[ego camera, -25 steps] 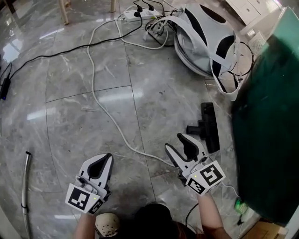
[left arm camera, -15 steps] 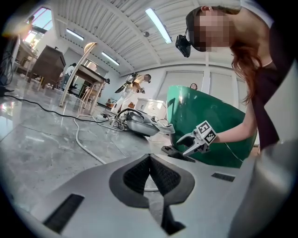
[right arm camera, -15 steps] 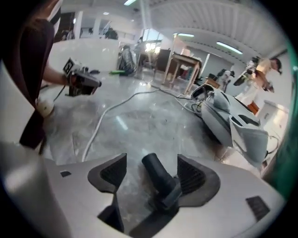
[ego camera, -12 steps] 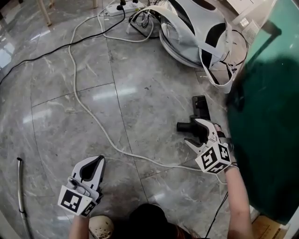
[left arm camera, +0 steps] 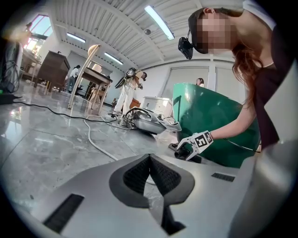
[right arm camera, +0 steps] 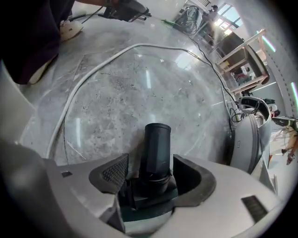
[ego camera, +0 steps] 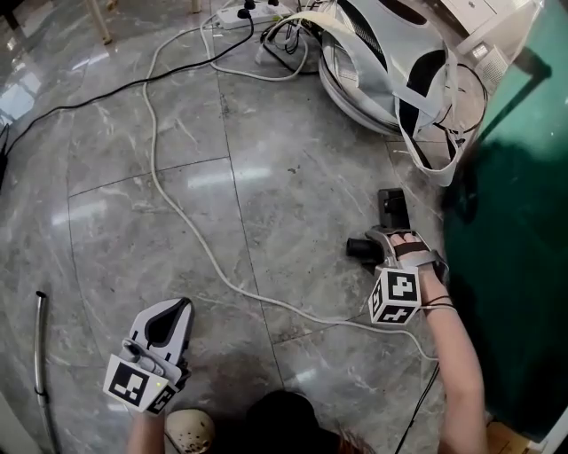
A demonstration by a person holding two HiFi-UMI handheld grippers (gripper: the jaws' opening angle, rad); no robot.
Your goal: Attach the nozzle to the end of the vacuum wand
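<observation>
Only right gripper view: nozzle [right arm camera: 156,148] between just-opened jaws

This is a large open workroom, more a lab or test hall than a home. The floor [ego camera: 115,222] is polished grey stone tile, and loose cables [ego camera: 180,215] run across it to a power strip [ego camera: 232,11]. In the left gripper view a ribbed ceiling [left arm camera: 107,23] carries long strip lights [left arm camera: 159,22]. Bare wooden tables [left arm camera: 97,76] stand along one side, and people [left arm camera: 126,90] stand at the far end near a white cabinet [left arm camera: 156,103].
</observation>
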